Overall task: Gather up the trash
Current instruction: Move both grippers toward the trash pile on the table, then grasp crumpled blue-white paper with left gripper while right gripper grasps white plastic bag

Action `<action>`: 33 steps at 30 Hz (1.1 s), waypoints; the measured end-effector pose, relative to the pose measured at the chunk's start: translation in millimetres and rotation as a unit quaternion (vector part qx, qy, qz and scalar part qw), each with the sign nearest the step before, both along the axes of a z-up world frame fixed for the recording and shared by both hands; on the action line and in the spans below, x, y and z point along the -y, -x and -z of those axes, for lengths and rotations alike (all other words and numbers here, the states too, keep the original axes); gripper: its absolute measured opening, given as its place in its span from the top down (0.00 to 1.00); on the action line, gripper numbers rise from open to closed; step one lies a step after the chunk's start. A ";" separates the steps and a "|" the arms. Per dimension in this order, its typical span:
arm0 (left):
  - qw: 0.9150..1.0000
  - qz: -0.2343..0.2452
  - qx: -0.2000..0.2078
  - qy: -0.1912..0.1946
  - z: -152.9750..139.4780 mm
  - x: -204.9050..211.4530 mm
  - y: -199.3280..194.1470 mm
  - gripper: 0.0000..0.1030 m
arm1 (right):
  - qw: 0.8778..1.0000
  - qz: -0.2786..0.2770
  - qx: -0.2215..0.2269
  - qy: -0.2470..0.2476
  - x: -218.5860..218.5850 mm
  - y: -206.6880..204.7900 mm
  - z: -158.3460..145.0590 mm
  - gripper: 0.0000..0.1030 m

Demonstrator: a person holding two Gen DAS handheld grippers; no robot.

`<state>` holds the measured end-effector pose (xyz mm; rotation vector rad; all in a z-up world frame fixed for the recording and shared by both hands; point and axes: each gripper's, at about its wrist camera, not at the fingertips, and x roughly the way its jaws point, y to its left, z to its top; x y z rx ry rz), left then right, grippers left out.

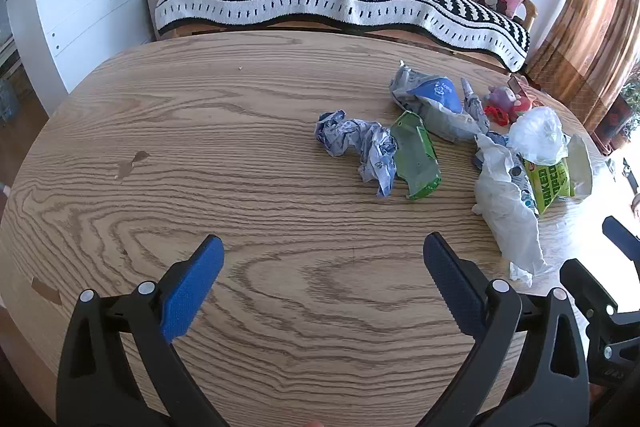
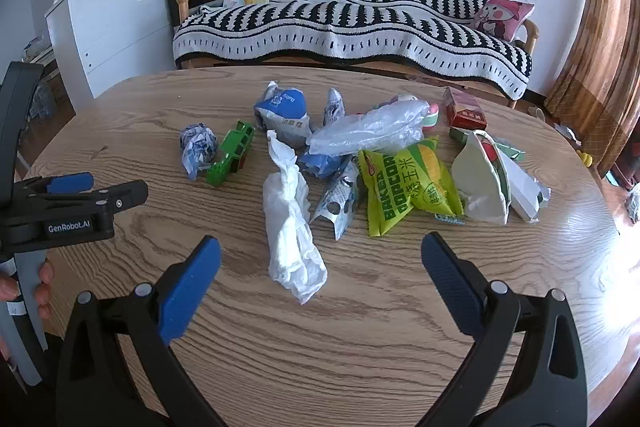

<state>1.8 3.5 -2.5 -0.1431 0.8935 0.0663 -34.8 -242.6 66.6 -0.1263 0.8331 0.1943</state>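
The trash lies in a loose heap on the far right part of the oval wooden worktop, well in from the near edge; the left half is bare. Both tools are released and hold nothing. The right tool hovers with its jaws spread wide just short of the white crumpled bag, the piece that reaches closest to the near edge. The left tool, also spread wide, hangs over bare wood towards the left, well apart from the heap.

Everything here looks light and soft, so weight is no worry — slip and spill are. The white crumpled bag is thin film twisted into a long roll; I would pinch it across its thick middle, where the folds bunch and give the pads something to bite. The clear plastic bag behind it probably slides and balloons, so a gathered fold is the better hold than a flat sheet. The green popcorn packet is glossy and likely slippery; its crimped edge seam should be stiffer and safer. The blue-white paper wad, towards the far left of the heap, is crushed tight and should take a squeeze anywhere. The green carton touching it is flattened card — grip it across the narrow width. The red box near the far right edge looks rigid; whether it is trash I cannot tell.
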 end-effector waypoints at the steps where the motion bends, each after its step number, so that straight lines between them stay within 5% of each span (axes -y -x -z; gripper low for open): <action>1: 1.000 0.000 0.000 0.001 0.0 -0.1 0.0 0.06 | 1.000 -0.001 0.000 0.000 1.5 0.5 0.8 0.06; 11: 1.000 -0.002 -0.006 0.007 3.1 -2.8 -0.3 0.06 | 1.000 -0.012 -0.007 -0.007 4.3 1.1 5.1 0.06; 17: 0.999 -0.005 -0.007 0.030 7.1 -8.3 -19.1 0.06 | 0.999 -0.030 -0.001 -0.015 0.0 0.0 9.4 0.06; 20: 0.997 -0.010 -0.005 0.074 8.7 -11.2 -36.8 0.06 | 0.999 -0.041 -0.008 -0.032 -4.1 -6.8 15.1 0.06; 27: 0.994 -0.004 -0.086 0.067 45.1 1.8 -82.5 0.06 | 0.997 -0.054 -0.041 -0.022 -7.0 -23.0 37.5 0.07; 33: 0.999 0.012 -0.045 0.002 48.0 14.9 -106.1 0.06 | 0.994 -0.058 -0.076 -0.061 -0.3 -42.0 53.1 0.28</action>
